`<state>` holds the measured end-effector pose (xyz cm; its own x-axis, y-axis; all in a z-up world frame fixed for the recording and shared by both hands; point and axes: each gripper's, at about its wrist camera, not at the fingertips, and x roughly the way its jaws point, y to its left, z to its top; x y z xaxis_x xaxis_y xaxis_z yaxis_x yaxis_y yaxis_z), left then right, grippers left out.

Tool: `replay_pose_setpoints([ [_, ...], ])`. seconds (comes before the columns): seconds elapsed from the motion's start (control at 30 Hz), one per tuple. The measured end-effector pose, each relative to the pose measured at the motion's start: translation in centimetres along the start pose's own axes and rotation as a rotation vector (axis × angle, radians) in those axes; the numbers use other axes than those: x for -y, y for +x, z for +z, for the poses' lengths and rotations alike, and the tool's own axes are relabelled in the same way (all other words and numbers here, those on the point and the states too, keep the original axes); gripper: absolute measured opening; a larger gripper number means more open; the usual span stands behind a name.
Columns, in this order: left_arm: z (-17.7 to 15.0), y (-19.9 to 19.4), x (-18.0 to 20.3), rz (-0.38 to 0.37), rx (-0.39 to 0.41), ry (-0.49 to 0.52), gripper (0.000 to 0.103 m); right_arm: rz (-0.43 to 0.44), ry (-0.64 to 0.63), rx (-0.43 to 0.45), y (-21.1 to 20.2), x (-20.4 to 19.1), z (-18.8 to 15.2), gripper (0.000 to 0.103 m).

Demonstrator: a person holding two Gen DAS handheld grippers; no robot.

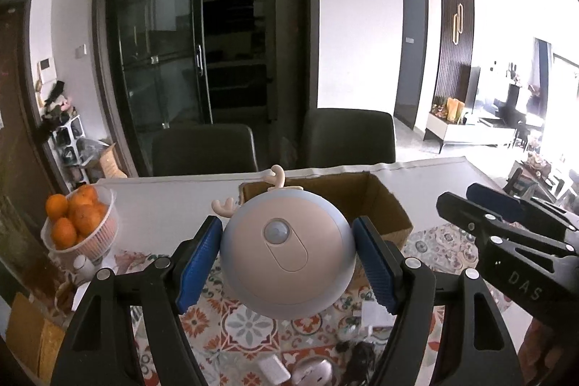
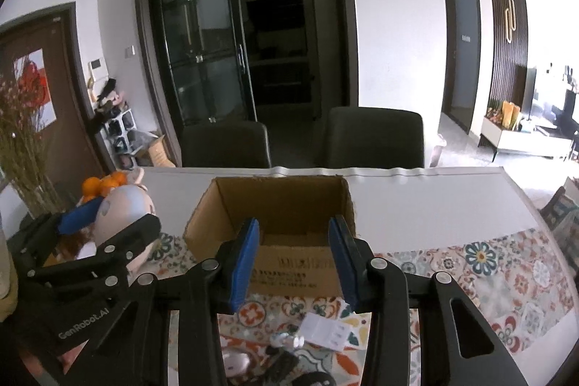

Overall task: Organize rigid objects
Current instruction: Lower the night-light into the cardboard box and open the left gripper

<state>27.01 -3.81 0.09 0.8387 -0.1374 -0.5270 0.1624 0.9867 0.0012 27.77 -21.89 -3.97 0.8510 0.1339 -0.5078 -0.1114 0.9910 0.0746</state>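
A round blue-and-beige night light (image 1: 286, 259) with small antlers hangs above the table, and my left gripper (image 1: 287, 223) is shut on its two sides. The right wrist view shows that light (image 2: 123, 205) at the left, held in the left gripper (image 2: 115, 216). An open, empty cardboard box (image 1: 394, 216) stands just behind the light. My right gripper (image 2: 294, 227) hovers in front of the box (image 2: 289, 266). Its blue pads stand apart with nothing between them. In the left wrist view the right gripper (image 1: 459, 198) sits at the right edge.
A bowl of oranges (image 1: 77, 223) stands at the table's left. A patterned mat (image 2: 481, 277) covers the near side, with a white leaflet (image 2: 329, 328) and small dark items on it. Two dark chairs (image 2: 376, 136) stand behind the table. A vase of dried branches (image 2: 21, 140) is far left.
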Motion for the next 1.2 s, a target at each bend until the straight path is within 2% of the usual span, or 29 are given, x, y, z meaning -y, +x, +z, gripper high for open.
replay_pose_setpoints([
  [0.2, 2.1, 2.5, 0.0, -0.023, -0.035, 0.017, 0.074, 0.018, 0.034, -0.046, 2.7, 0.9, 1.7, 0.042],
  [0.5, 3.9, 6.8, 0.4, -0.049, -0.117, 0.055, 0.074, 0.029, 0.074, -0.141, 6.8, 2.1, 2.4, 0.042],
  [0.9, 3.7, 13.4, 0.4, -0.067, -0.298, 0.069, 0.074, 0.004, 0.09, -0.247, 11.7, 3.0, 2.7, 0.042],
  [1.1, 3.2, 15.1, 0.5, -0.064, -0.345, 0.06, 0.074, 0.0, 0.104, -0.289, 13.2, 3.6, 2.2, 0.042],
  [1.2, 3.1, 15.0, 0.4, -0.041, -0.334, 0.061, 0.079, -0.009, 0.105, -0.296, 13.4, 3.6, 2.0, 0.042],
])
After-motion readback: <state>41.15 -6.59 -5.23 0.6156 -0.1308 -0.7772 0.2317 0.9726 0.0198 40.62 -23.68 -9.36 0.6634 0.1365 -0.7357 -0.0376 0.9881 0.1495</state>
